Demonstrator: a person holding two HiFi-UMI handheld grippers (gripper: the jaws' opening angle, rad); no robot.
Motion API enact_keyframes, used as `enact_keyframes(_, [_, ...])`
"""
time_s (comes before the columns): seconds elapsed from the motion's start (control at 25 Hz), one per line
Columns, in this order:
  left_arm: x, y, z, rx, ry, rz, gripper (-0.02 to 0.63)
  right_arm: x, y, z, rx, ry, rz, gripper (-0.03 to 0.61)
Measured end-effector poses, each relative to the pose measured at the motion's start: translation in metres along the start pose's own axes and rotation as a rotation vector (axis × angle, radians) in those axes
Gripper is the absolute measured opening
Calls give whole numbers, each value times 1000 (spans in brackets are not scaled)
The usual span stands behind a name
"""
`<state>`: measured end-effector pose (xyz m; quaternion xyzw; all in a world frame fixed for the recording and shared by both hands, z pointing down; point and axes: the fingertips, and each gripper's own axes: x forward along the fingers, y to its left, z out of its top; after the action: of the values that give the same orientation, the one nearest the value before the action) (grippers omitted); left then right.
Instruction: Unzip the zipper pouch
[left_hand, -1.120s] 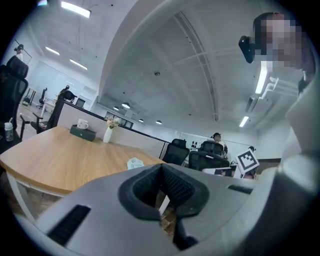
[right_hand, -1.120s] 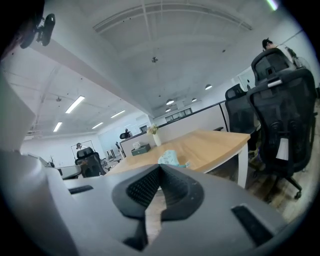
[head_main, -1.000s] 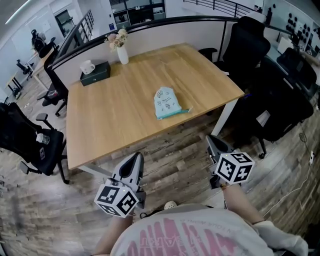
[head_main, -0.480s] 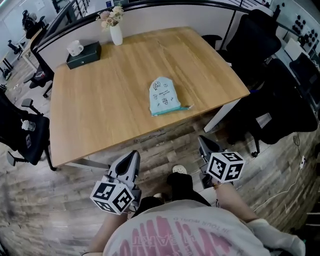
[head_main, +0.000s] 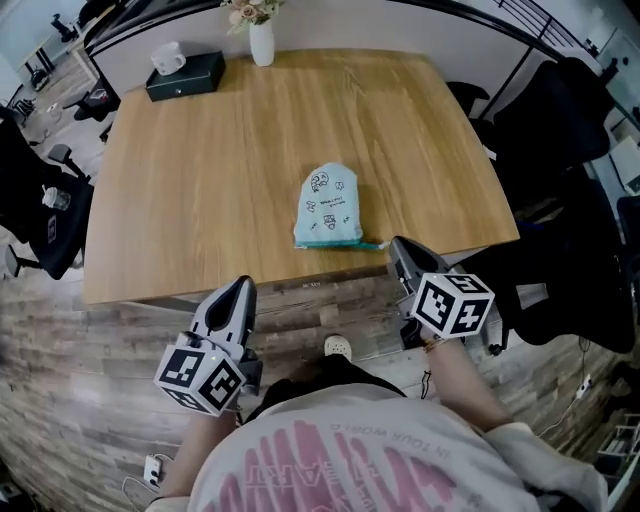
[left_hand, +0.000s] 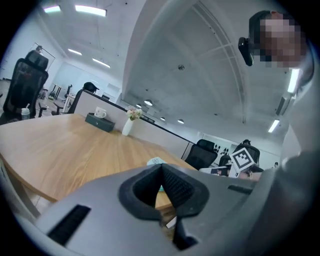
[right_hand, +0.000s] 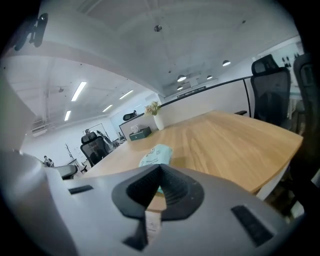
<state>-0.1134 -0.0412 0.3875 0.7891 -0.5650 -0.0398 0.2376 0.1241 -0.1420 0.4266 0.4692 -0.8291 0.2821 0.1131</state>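
Zipper pouch (head_main: 328, 205) lies flat close to the near edge of the table (head_main: 190, 180), right of centre, with bare wood wide open to its left and far side. Both tongs are closed and empty. The right gripper (head_main: 398, 246) is at the near edge just right of the pouch; the left gripper (head_main: 240, 287) is off the edge, well left.
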Motion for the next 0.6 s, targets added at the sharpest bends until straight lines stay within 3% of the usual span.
enact_keyframes(0.24, [16,4,2,-12,-17,86,2,28,-12,28,-39,37,85,-3])
enact_keyframes(0.6, [26,20,-5,-26,-52,222,2,56,-42,23,-48,156,157,-3])
